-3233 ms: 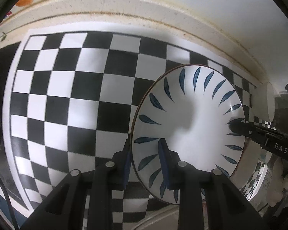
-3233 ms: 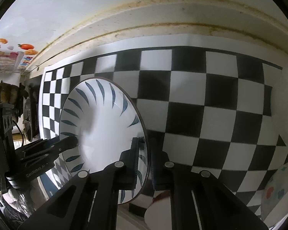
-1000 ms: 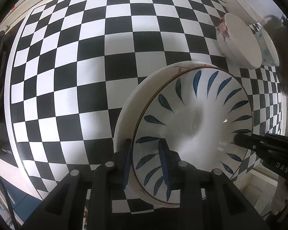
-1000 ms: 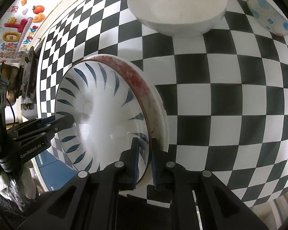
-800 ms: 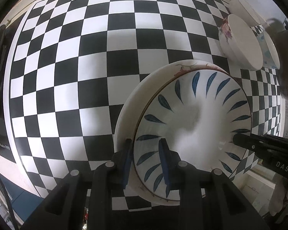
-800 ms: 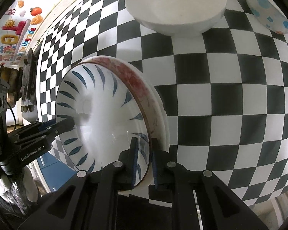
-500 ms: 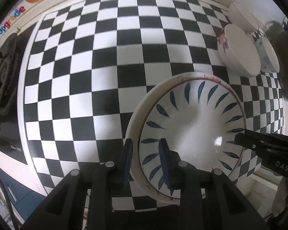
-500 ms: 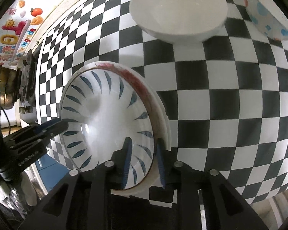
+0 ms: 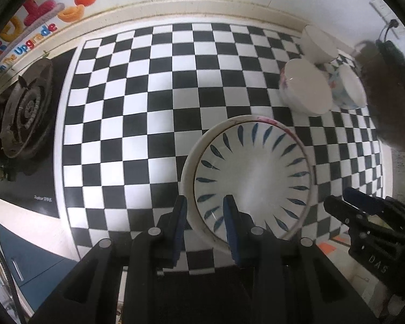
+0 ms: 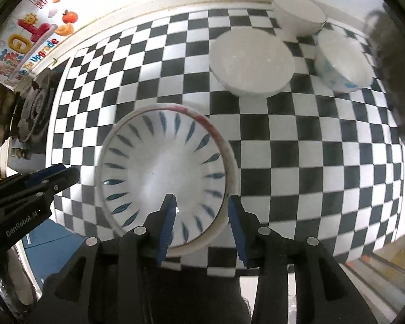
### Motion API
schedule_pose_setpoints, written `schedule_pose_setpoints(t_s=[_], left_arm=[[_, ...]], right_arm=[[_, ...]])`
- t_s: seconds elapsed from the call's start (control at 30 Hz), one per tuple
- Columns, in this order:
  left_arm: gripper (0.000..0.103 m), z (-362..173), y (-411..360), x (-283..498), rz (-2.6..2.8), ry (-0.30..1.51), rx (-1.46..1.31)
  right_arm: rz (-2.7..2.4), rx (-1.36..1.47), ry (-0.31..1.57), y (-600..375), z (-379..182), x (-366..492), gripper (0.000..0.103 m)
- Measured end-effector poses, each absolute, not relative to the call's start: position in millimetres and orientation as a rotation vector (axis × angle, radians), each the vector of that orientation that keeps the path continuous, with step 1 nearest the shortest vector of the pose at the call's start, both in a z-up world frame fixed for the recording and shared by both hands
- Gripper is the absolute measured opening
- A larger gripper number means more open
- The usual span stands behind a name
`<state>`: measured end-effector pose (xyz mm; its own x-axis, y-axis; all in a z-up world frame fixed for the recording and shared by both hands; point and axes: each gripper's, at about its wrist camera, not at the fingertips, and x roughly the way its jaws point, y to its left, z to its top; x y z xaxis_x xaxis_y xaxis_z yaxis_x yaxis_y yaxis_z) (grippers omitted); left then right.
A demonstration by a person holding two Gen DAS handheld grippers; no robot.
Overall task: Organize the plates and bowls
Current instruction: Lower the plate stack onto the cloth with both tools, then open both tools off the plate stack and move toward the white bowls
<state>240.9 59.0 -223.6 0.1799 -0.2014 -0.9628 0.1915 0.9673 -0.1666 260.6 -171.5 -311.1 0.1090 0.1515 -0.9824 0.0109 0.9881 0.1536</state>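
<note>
A white plate with blue leaf marks (image 9: 253, 181) (image 10: 162, 172) lies stacked on a larger white plate with red marks on its rim (image 9: 187, 167) (image 10: 230, 156), on the checkered counter. My left gripper (image 9: 204, 208) is open, its jaws either side of the stack's left edge. My right gripper (image 10: 201, 205) is open, its jaws either side of the stack's right edge. Each gripper also shows in the other's view: the right one (image 9: 348, 202), the left one (image 10: 64, 172).
Three bowls stand at the back right: a wide white one (image 10: 252, 63) (image 9: 305, 90), a blue-patterned one (image 10: 343, 63) (image 9: 348, 89) and a small white one (image 10: 298, 16) (image 9: 317, 43). A gas burner (image 9: 27, 110) is at the left. A dark blurred mass (image 9: 388, 94) hangs at the right.
Both grippers carried the blue-leaf plate down onto the larger plate, then opened and let go of it. Both have pulled back, so more of the counter shows.
</note>
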Motion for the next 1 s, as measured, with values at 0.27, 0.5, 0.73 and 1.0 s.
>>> schedule_pose_setpoints(t_s=[0.27,0.5,0.73,1.0], left_arm=[[0.025,-175.2,68.8,211.2,-0.317,1.308,0.022],[0.025,-146.8,74.6,190.6,-0.365,1.298,-0.009],[0.025,-125.0,86.1,175.7,-0.370,1.256,-0.012],[0.026,-123.3,91.7,166.6,-0.407,1.237,-0.018]], right_arm=[[0.077,0.176,1.366,-165.5,-246.9,227.4,0.048],[0.073,0.206,1.304,-158.2,-194.0,201.3,0.048],[0.073,0.195,1.263,-152.8,-162.2,181.9,0.048],[0.073,0.205,1.257,-145.7,-157.9,170.6,0.059]])
